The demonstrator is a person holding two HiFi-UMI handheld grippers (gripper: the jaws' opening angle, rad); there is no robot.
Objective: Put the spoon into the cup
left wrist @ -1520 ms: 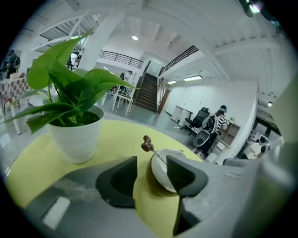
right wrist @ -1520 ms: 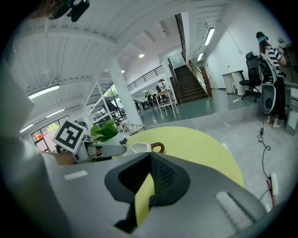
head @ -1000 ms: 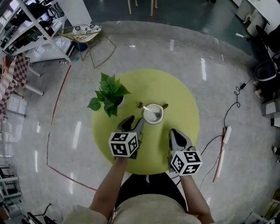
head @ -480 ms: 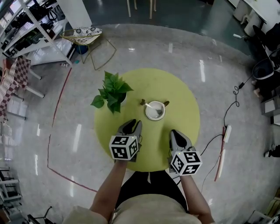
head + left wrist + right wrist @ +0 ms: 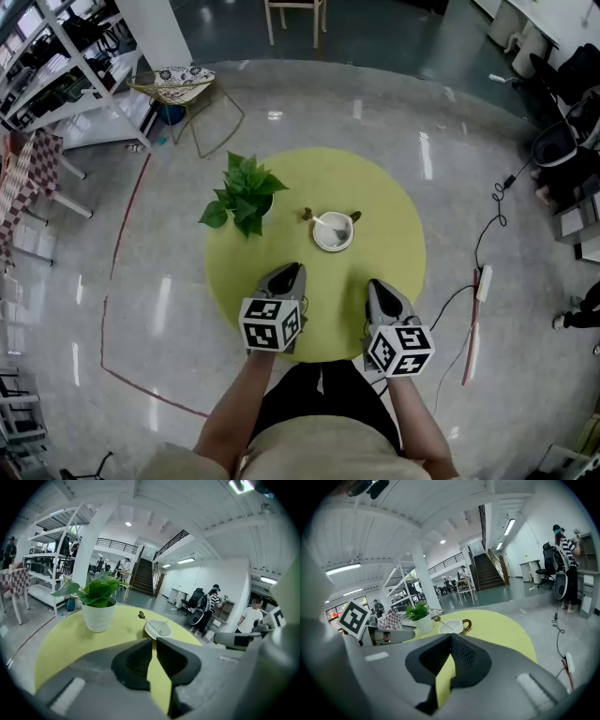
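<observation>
On the table [image 5: 375, 187], spoon [image 5: 325, 225] lies in cup [image 5: 341, 238]; left tool [image 5: 289, 270], drawn back, is closing empty; right tool [image 5: 377, 284] clenched.

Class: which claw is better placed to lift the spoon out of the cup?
Probably left: the spoon leans its handle out of the cup toward the left claw, whose jaws are closing on nothing. The right claw is shut and empty.
</observation>
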